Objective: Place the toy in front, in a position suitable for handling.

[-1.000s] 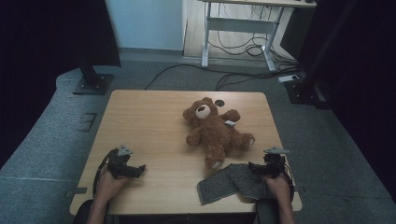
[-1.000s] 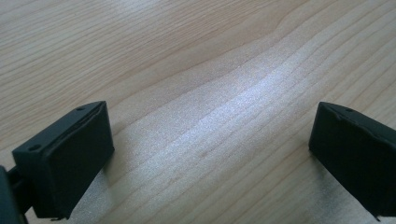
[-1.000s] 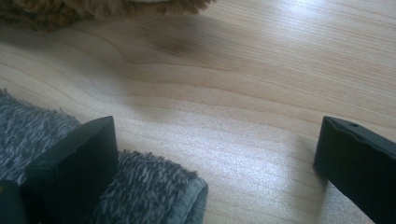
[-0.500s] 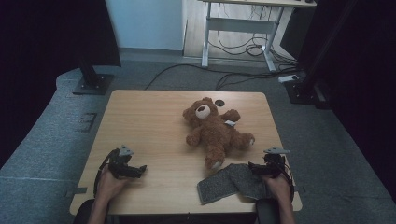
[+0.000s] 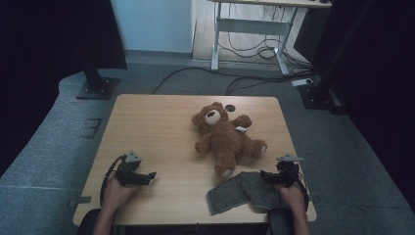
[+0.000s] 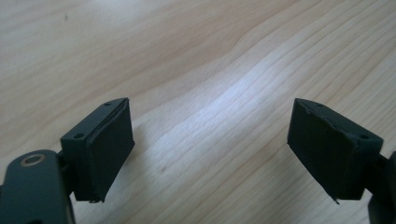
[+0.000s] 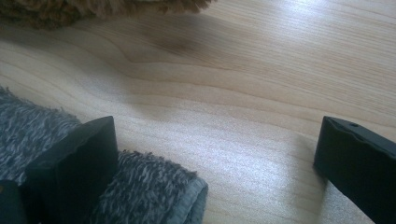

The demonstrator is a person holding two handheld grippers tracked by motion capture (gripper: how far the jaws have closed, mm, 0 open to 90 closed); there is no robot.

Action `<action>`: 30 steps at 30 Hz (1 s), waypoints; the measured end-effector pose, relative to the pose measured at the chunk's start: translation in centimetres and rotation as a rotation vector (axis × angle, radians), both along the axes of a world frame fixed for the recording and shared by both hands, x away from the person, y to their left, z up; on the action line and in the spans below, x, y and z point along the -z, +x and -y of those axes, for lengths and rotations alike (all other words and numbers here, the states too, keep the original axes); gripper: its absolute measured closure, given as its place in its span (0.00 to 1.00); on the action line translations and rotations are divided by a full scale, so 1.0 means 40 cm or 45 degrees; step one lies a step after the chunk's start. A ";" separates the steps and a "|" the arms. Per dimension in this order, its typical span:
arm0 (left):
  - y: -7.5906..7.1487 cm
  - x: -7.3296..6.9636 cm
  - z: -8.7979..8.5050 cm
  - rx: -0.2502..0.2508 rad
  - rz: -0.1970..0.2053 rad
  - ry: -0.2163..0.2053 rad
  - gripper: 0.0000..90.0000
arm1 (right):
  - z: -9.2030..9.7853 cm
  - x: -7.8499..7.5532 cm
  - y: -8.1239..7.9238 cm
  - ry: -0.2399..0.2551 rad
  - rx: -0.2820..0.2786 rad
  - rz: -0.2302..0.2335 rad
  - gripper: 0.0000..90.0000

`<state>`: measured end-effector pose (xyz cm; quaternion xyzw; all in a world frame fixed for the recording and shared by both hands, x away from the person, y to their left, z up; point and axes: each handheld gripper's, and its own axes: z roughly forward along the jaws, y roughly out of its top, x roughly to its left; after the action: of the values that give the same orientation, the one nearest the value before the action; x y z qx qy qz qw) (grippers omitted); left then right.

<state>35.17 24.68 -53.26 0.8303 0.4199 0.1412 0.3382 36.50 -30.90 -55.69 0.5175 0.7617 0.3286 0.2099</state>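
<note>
The grey cloth (image 5: 243, 191) lies loose at the table's (image 5: 161, 122) near right edge, just below the teddy bear's (image 5: 225, 137) foot, so nothing looks started yet. The right gripper (image 5: 271, 177) rests at the cloth's end, jaws spread and one over the pile without pinching it. The left gripper (image 5: 147, 176) sits well apart over bare wood, empty; its jaws have just been closing slightly but remain wide, and otherwise nothing has shifted since a second ago.

A wooden table (image 5: 161, 122) bears a brown teddy bear (image 5: 226, 139) and a grey cloth (image 5: 240, 192).

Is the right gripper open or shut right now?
Open. The right gripper has its jaws wide apart over bare table, with the grey cloth beside one jaw, not pinched.
</note>
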 end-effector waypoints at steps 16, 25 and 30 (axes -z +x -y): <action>0.053 -0.080 0.096 0.146 0.082 -0.067 0.20 | 0.000 0.000 0.001 0.000 -0.001 0.000 0.00; 0.105 -0.136 0.176 0.239 0.131 -0.055 0.22 | 0.000 0.000 0.001 0.000 -0.002 0.000 0.00; 0.129 -0.147 0.212 0.277 0.134 -0.054 0.24 | 0.000 0.000 0.001 0.000 -0.002 0.000 0.00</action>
<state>40.33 16.19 -47.37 0.8550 0.3119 0.1381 0.3906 36.52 -30.91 -55.70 0.5170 0.7620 0.3288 0.2096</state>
